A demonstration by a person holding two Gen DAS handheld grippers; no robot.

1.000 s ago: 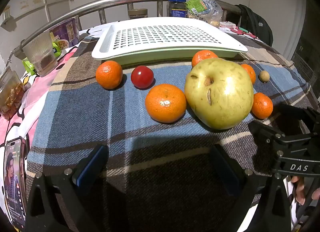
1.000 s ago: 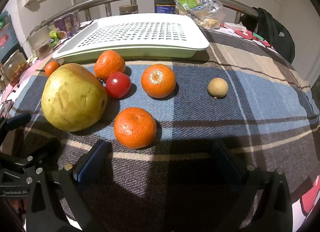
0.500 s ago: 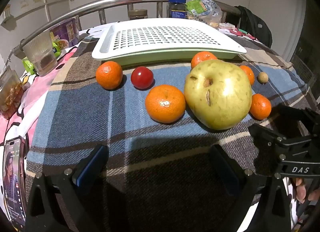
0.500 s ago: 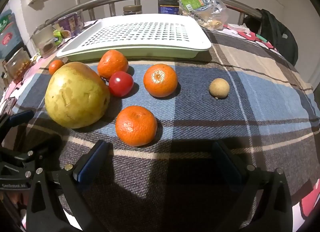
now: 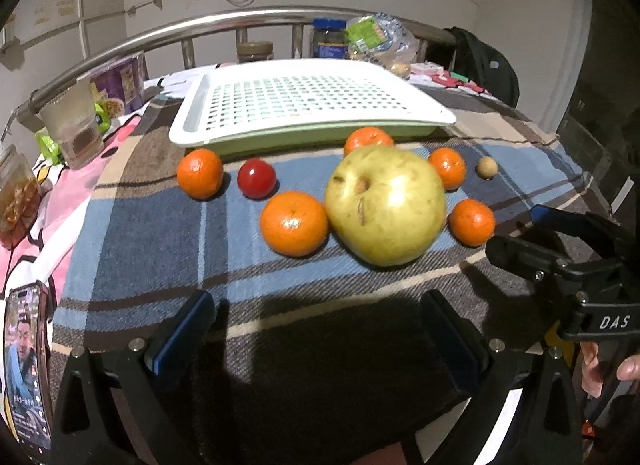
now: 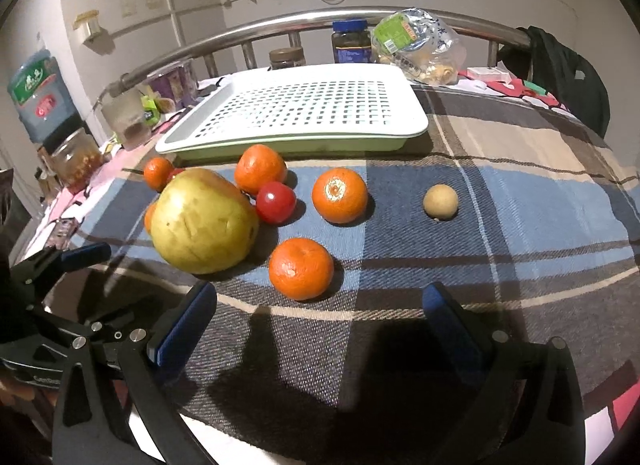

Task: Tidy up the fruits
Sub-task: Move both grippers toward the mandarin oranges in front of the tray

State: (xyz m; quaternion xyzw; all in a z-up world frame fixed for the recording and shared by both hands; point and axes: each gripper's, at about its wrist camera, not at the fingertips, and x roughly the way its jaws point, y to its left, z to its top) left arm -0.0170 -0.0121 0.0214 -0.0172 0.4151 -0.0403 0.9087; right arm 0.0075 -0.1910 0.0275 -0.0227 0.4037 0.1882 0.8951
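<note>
Before the tray: every fruit lies loose on the plaid blanket (image 6: 520, 169), none yet on the white perforated tray (image 5: 296, 101) at the back.
Landmark: the big yellow-green pomelo-like fruit (image 5: 384, 205), centre of the spread, just in front of the tray.
Beside the big fruit: one mandarin (image 5: 294, 223) touches its left flank in the left wrist view; another small mandarin (image 5: 472, 222) sits just to its right; a red tomato (image 5: 256, 178) lies behind and left of it.
Farther from the big fruit: a lone mandarin (image 5: 199, 173) well to its left, two more behind it near the tray edge, and a small brown longan-like fruit (image 6: 440, 201) well apart to its right.
Left tongs (image 5: 316, 337): released, jaws spread wide, holding nothing, short of the big fruit.
Right tongs (image 6: 320, 329): released too, empty, with a mandarin (image 6: 301, 268) just ahead between the jaw lines.
Handling, big fruit: likely heavy, firm and smooth; probably too wide for a sure pinch, so take it across the middle or leave it for last.
Handling, mandarins: light, slightly yielding skin; grip across the widest part, gently.
Handling, tomato: thin-skinned, slick, easily bruised; lightest squeeze.
Risk: round fruit may roll on the soft cloth if nudged.
</note>
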